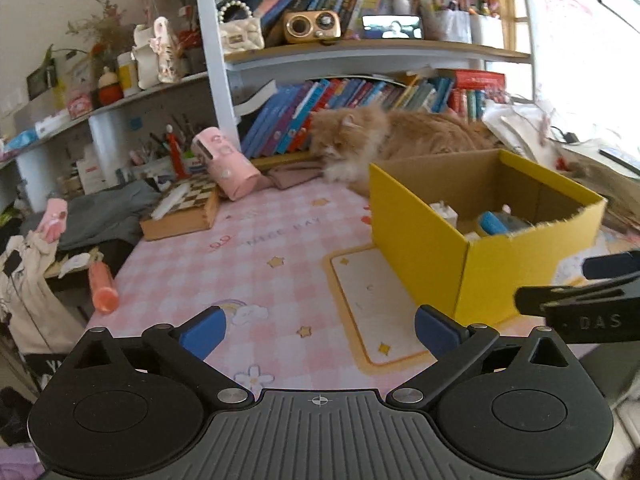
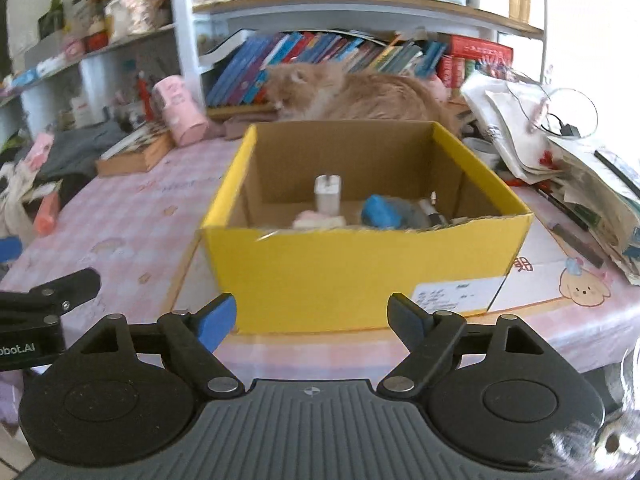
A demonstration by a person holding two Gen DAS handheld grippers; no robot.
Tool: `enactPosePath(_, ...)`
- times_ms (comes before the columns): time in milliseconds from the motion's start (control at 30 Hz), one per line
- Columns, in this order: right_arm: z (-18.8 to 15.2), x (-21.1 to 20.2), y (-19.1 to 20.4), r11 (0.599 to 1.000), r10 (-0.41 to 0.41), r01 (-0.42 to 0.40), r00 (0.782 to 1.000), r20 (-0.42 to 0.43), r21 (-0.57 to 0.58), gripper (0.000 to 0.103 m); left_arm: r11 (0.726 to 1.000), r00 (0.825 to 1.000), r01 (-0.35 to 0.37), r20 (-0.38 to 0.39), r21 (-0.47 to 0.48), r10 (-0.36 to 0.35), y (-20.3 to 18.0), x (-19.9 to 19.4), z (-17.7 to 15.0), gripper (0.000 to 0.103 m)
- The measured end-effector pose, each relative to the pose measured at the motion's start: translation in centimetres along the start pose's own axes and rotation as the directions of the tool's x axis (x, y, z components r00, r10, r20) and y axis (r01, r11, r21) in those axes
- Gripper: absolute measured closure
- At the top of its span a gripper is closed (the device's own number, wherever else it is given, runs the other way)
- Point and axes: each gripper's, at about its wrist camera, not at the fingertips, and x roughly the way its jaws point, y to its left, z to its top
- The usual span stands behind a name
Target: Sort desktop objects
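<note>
A yellow cardboard box (image 2: pixel 360 264) stands on the pink checked desk cloth (image 1: pixel 248 264). Inside it lie a white charger (image 2: pixel 327 194), a blue object (image 2: pixel 380 210), a dark pen-like thing and a pale pink item. In the left wrist view the yellow cardboard box (image 1: pixel 420 240) sits to the right. My left gripper (image 1: pixel 320 334) is open over bare cloth, nothing between its blue pads. My right gripper (image 2: pixel 312 320) is open just in front of the box's near wall, empty. An orange tube (image 1: pixel 103 286) lies at the desk's left edge.
An orange cat (image 2: pixel 352 92) lies behind the box against a row of books. A pink cylinder case (image 1: pixel 228 164) and a chessboard box (image 1: pixel 182 208) sit at the back left. Papers and bags (image 2: pixel 560 160) pile up on the right. Clothes hang off the left edge.
</note>
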Motion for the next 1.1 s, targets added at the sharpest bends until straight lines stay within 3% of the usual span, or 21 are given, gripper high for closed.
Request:
enactPosePath(200,-1.3,-1.5,2.4,1.0,0.007,-0.007,1.0,-0.012,0.002,0.02,0.999,0.999,0.044,-0.01,-0.013,-0.044,1.5,-1.6,-1.5,0.001)
enactPosePath(533,-3.0,-3.2,4.7,1.0,0.0,0.0,0.999,-0.033,0.003,0.017,0.995,0.997,0.055,-0.047,-0.078,-0.059,4.0,-2.8,-3.0,0.0)
enactPosePath(1100,-4.3,-4.2,6.1,1.0,-0.025,0.025,0.999,-0.048,0.011,0.016,0.994,0.994,0.096,-0.057,-0.047,-0.099,4.5,-3.7,-3.8,0.0)
